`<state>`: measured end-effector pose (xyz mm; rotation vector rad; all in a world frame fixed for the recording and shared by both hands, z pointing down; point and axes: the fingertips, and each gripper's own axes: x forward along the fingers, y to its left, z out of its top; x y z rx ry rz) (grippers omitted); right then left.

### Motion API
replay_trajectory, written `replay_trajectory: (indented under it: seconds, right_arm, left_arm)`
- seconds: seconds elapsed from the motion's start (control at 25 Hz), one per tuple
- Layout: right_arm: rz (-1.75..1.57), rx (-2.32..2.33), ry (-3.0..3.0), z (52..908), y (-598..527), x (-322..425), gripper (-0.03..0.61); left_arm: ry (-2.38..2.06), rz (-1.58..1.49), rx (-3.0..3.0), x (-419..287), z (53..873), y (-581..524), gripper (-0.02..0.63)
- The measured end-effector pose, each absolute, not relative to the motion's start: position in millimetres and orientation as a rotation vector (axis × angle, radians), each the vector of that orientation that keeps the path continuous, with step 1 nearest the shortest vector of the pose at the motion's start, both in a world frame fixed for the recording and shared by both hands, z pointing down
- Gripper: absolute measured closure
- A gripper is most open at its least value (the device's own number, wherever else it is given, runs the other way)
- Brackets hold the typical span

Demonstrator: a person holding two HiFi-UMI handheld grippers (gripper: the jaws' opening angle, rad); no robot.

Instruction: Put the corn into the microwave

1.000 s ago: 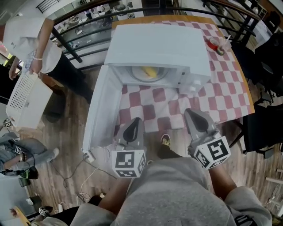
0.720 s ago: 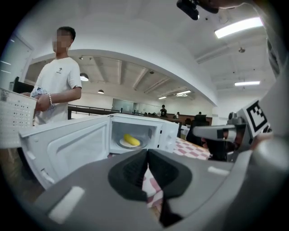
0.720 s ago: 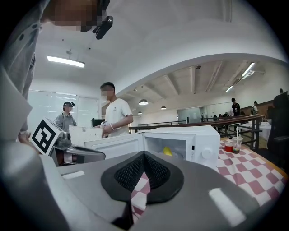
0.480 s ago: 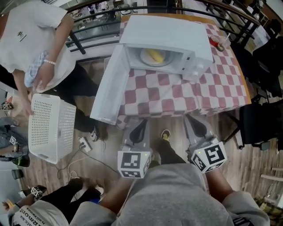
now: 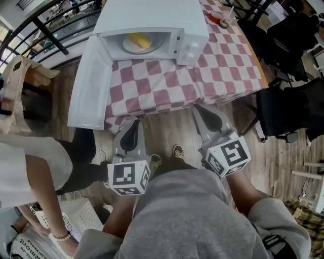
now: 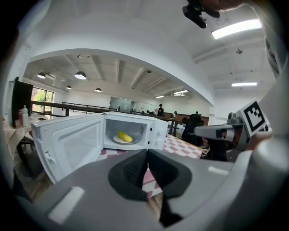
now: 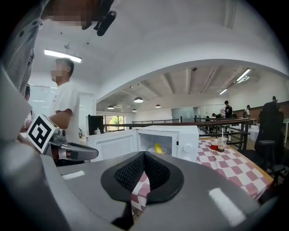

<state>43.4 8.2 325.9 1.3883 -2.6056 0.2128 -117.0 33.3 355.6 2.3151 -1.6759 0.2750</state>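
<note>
Head view, corn [image 5: 140, 40] inside open microwave [image 5: 152, 17]

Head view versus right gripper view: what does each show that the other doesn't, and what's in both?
Head view only: the wooden floor, a shoe, and the right gripper seen from above. Right gripper view only: ceiling lamps and that gripper's jaws, shut on nothing. Both: the open microwave, the corn on its plate inside, the checked cloth, the left gripper.

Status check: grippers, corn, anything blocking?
Left gripper and right gripper shut, empty, short of the table. Corn on plate inside microwave. Door open; bystander off left.
</note>
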Motion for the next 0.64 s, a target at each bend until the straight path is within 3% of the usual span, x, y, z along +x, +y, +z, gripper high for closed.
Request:
replay_trajectory:
  seconds: [0.64]
  right_arm:
    - [0.196, 1.407, -2.611, 326.5, -11.8, 80.5, 0.58]
  left_arm:
    - [-1.742, 0.318, 2.27, -111.2, 358.7, 27.4, 0.603]
